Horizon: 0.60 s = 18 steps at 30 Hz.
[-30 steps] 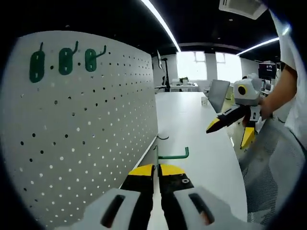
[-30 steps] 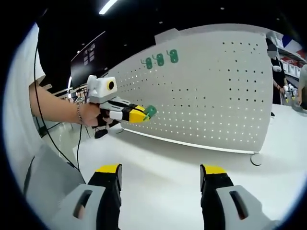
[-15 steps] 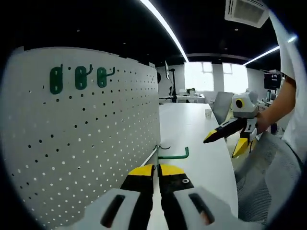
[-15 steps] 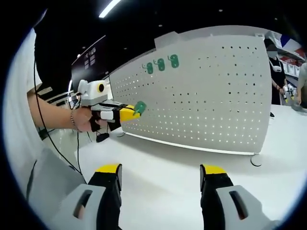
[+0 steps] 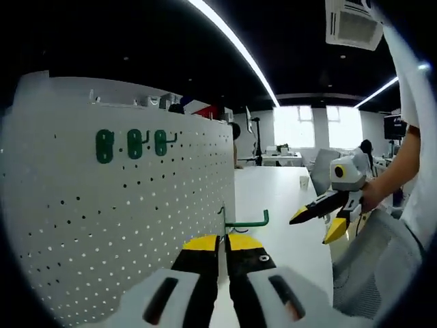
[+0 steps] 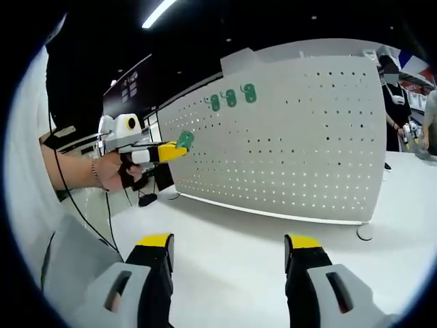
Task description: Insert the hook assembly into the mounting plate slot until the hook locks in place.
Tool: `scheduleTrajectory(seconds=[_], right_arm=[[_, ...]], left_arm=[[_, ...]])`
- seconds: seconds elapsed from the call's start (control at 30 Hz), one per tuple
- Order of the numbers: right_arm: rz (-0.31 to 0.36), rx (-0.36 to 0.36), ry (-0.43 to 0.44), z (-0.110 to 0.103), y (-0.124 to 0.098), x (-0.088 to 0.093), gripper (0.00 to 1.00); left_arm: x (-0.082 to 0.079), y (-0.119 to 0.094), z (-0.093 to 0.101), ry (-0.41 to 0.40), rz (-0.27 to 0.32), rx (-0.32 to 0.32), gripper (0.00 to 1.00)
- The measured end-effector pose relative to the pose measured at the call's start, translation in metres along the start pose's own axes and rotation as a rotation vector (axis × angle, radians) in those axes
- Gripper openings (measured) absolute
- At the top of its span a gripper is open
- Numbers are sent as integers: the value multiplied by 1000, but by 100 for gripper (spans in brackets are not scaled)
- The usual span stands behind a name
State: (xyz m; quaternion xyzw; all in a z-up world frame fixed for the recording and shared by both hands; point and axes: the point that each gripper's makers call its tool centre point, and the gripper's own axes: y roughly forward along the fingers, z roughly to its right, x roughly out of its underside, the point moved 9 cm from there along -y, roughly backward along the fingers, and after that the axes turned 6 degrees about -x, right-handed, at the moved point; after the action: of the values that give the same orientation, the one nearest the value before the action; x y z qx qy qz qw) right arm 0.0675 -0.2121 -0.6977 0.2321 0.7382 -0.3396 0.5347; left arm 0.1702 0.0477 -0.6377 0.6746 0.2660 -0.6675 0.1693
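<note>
My left gripper (image 5: 222,244) is shut on a green hook assembly (image 5: 242,221), whose wire arm sticks out to the right above the yellow jaw tips. It stands beside the white pegboard mounting plate (image 5: 136,225), where three green hooks (image 5: 134,144) hang near the top. In the right gripper view the left gripper (image 6: 171,148) holds the green hook (image 6: 183,140) up in front of the pegboard (image 6: 300,143), left of the hung hooks (image 6: 231,98). My right gripper (image 6: 229,249) is open over the table with nothing between its jaws, and appears in the left gripper view (image 5: 319,217).
The white table (image 6: 246,246) runs along the pegboard's foot. A person's hand (image 6: 109,171) holds the left gripper. A grey chair (image 5: 382,266) stands at the right. Another person (image 6: 395,96) stands behind the pegboard's far end.
My left gripper has risen with the hook, so the pegboard and its hung hooks sit lower in its view. In the right gripper view it has moved up and left. The right gripper has hardly moved.
</note>
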Motion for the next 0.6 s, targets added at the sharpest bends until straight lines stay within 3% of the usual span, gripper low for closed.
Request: scheduleTrajectory(seconds=[0.33, 0.6], right_arm=[[-2, -5, -5, -2, 0, 1, 62], [10, -11, 0, -4, 1, -2, 62]], left_arm=[[-10, -13, 5, -44, 48, -32, 3], [-11, -14, 9, -49, 52, -34, 4]])
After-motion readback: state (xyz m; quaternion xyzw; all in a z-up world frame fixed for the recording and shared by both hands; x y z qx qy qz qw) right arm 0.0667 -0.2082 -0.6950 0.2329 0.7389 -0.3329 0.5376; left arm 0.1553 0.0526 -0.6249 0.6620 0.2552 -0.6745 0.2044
